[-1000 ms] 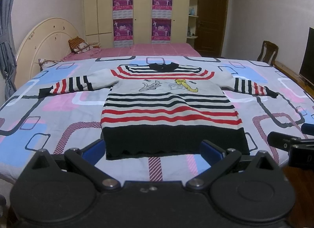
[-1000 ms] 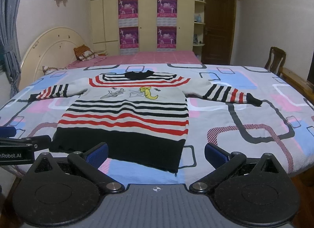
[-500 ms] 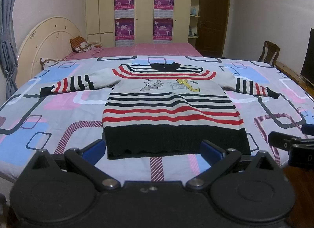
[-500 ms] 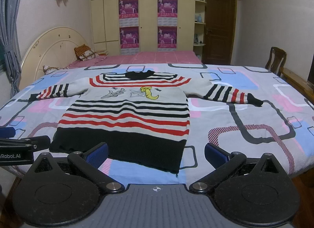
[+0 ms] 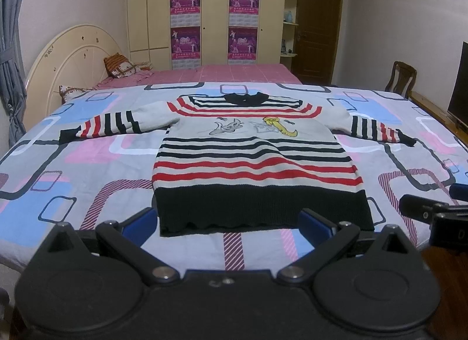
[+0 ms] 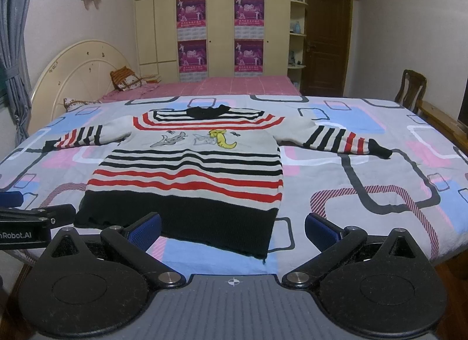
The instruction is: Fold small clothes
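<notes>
Grippers, nearest item: my left gripper (image 5: 228,223) and right gripper (image 6: 232,227) both hang at the near edge of the bed, jaws spread wide, nothing between the blue pads (image 6: 144,228). Neither touches cloth. Each shows at the edge of the other's view, so they sit side by side, apart.

Bedspread (image 5: 87,164): grey with pink and blue rectangles, flat, covering the near bed.

Striped sweater (image 5: 254,158), the task's thing: lies face up on the bedspread, just beyond the jaws. Black hem band (image 5: 263,208) nearest me, its left corner close to the left gripper's left pad. Red and black stripes above, cartoon print (image 5: 251,128) on the chest, black collar (image 5: 245,97) at the far end. Left sleeve (image 5: 108,126) and right sleeve (image 5: 377,132) both stretched straight out.

Progress, my judgement: garment is spread and smoothed, no fold made yet. Sleeves to bring in, then body to double over; all of that is left.

Far items: second bed in pink cover (image 5: 234,72), round headboard (image 5: 73,59) at far left, wardrobe with posters (image 5: 216,21), door (image 5: 318,29), wooden chair (image 5: 400,79) at far right.
</notes>
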{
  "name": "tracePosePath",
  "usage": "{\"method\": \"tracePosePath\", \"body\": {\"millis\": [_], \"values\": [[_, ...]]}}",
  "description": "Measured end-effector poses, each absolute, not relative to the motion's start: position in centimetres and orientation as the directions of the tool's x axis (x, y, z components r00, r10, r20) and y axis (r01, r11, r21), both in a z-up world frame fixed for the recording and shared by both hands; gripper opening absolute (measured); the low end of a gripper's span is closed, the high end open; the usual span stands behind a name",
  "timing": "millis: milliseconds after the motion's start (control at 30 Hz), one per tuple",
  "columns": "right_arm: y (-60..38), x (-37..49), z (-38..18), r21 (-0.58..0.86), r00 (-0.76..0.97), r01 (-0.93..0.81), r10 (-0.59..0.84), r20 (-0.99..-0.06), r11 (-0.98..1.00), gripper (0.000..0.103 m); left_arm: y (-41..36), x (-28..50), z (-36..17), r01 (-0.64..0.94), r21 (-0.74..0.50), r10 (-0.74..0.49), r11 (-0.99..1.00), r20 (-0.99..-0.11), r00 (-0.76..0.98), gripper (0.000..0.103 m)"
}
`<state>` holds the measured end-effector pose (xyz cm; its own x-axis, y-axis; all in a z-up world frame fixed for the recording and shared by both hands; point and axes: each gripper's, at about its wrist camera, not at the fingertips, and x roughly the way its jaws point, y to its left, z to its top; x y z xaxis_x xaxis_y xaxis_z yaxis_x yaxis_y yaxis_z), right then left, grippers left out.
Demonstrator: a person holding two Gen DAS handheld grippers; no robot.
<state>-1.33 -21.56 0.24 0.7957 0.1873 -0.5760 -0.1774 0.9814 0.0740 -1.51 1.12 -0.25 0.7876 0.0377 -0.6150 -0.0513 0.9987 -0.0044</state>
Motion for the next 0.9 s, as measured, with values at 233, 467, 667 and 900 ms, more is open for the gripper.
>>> {"method": "tracePosePath", "body": {"millis": [233, 467, 667, 900], "values": [[-21.56, -1.35, 0.24, 0.074, 0.795, -0.178, 0.188, -0.576, 0.981, 0.103, 1.07, -1.49, -0.24, -0.052, -0.004, 0.039, 0.999, -0.616, 0.787, 0.103], [-21.49, -1.3, 0.24, 0.073, 0.796, -0.178, 0.188, -0.576, 0.981, 0.103, 0.87, -1.4, -0.47, -0.054, -0.003, 0.041, 0.999, -0.618, 0.785, 0.103], [-21.45, -1.28, 0.21, 0.072, 0.796, -0.179, 0.187, -0.575, 0.981, 0.103, 0.82, -1.35, -0.49, -0.057, 0.003, 0.047, 0.998, -0.617, 0.785, 0.103], [-21.45, -1.25, 0.25, 0.073, 0.794, -0.181, 0.189, -0.577, 0.981, 0.103, 0.76, -1.21, -0.41, -0.062, 0.005, 0.051, 0.998, -0.622, 0.781, 0.103]]}}
